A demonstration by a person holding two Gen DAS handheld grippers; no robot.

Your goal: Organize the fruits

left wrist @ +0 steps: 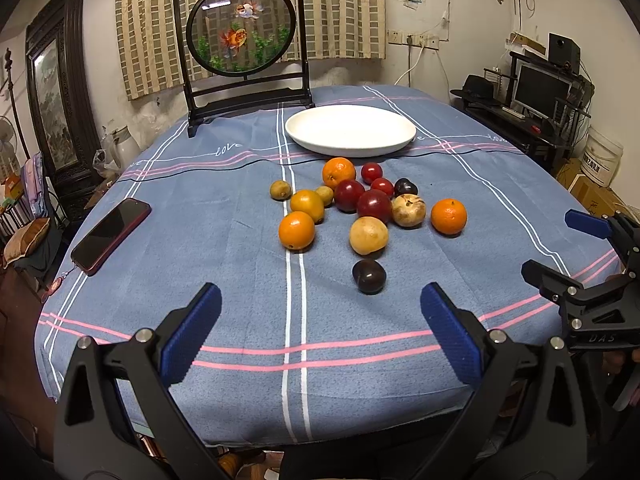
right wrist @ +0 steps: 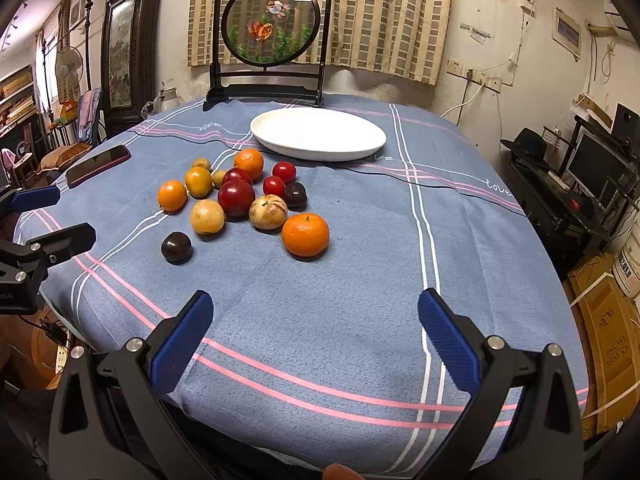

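Several fruits lie in a loose cluster on the blue tablecloth: oranges (left wrist: 296,230) (right wrist: 305,234), red plums (left wrist: 374,205) (right wrist: 236,197), pale yellow fruits (left wrist: 368,235) (right wrist: 207,216) and dark plums (left wrist: 369,276) (right wrist: 176,247). An empty white plate (left wrist: 350,129) (right wrist: 318,133) sits behind them. My left gripper (left wrist: 320,332) is open and empty, near the table's front edge, with the dark plum just ahead. My right gripper (right wrist: 316,336) is open and empty, to the right of the cluster. Each gripper shows at the side of the other's view.
A dark phone (left wrist: 111,234) (right wrist: 98,164) lies at the table's left. A framed goldfish screen (left wrist: 244,44) (right wrist: 272,36) stands at the back edge. A desk with a monitor (left wrist: 540,92) is to the right, boxes (right wrist: 608,328) on the floor.
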